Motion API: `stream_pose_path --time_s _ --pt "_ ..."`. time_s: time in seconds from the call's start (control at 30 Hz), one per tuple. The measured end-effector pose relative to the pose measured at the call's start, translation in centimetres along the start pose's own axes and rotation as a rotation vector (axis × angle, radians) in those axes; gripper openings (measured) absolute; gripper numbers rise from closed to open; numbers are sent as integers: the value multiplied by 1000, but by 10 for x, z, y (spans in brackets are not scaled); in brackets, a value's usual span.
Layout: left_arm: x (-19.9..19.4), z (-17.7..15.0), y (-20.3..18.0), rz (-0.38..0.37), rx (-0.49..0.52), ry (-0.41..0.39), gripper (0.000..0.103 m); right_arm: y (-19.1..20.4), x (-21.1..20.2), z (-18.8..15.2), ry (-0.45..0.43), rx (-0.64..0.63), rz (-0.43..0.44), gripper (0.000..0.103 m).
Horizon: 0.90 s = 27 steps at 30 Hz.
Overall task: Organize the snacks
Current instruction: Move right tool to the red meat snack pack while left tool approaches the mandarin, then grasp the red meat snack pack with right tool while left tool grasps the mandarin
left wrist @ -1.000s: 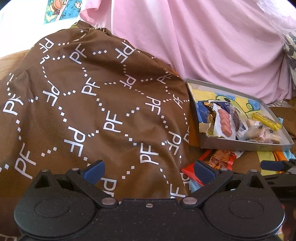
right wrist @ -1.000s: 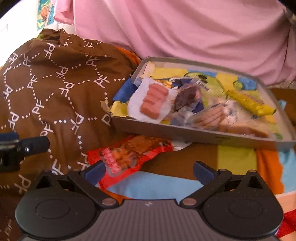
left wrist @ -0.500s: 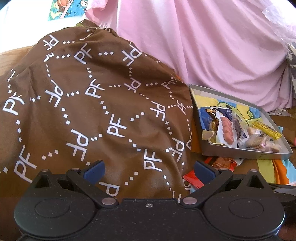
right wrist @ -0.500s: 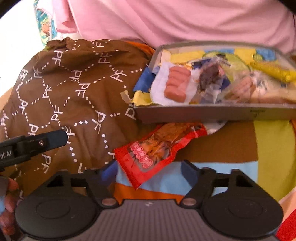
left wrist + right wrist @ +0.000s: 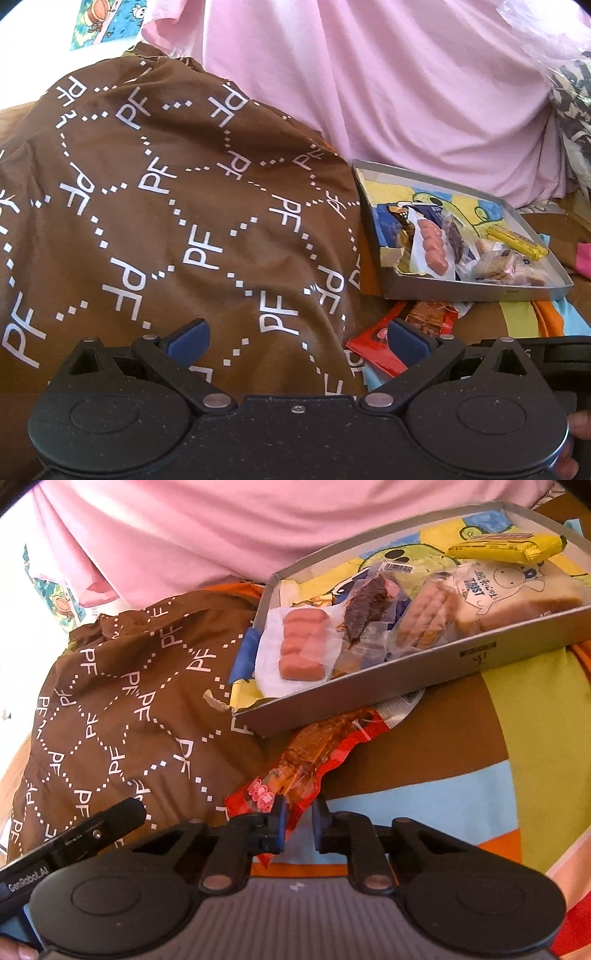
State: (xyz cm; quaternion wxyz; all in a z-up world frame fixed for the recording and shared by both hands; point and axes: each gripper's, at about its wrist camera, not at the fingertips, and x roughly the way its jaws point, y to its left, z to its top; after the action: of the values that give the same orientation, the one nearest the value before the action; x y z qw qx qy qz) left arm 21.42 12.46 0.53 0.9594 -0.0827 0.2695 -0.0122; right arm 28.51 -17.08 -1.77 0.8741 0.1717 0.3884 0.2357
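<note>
Most of the sorting looks done, to judge by how things lie: several snacks are already in the box and one packet is outside it.

The brown printed cloth (image 5: 177, 206) takes up the widest stretch of the scene, heaped to the left of the grey cardboard box (image 5: 436, 664), which rests on a striped bedcover (image 5: 461, 782) (a pink sheet hangs behind). Inside the box lie a toast pack (image 5: 517, 590), a pack of pink sausages (image 5: 303, 646), a biscuit pack (image 5: 424, 616), a dark dried snack in clear wrap (image 5: 369, 605) and a yellow bar (image 5: 506, 548) along the far wall.

The red snack packet (image 5: 314, 760) lies just outside, its far end tucked under the box's near wall. The right hand-held gripper (image 5: 298, 814) has its jaws drawn nearly together on the packet's near corner, so a grip seems made. What is left, I judge, is lifting it clear and setting it inside.

The left hand-held gripper (image 5: 295, 334) hangs wide open over the cloth, holding nothing.
</note>
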Motion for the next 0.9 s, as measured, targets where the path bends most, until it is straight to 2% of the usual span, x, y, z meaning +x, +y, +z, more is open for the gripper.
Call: stream_pose_path --time_s 0.2,0.4,0.63,0.8,0.9 --pt "1 -4 -4 -13 17 12 102 -9 -17 4 18 -43 10 12" --pt "4 -8 -13 -44 76 21 102 -30 -40 6 57 -93 19 11" --pt "6 -11 -30 -99 159 13 102 -61 -59 0 106 -128 -27 9" --pt "22 -13 -50 -116 280 9 101 -69 -67 -7 112 -164 -65 12" --pt "38 -8 -63 -117 339 10 98 -64 -69 -11 89 -208 -107 22"
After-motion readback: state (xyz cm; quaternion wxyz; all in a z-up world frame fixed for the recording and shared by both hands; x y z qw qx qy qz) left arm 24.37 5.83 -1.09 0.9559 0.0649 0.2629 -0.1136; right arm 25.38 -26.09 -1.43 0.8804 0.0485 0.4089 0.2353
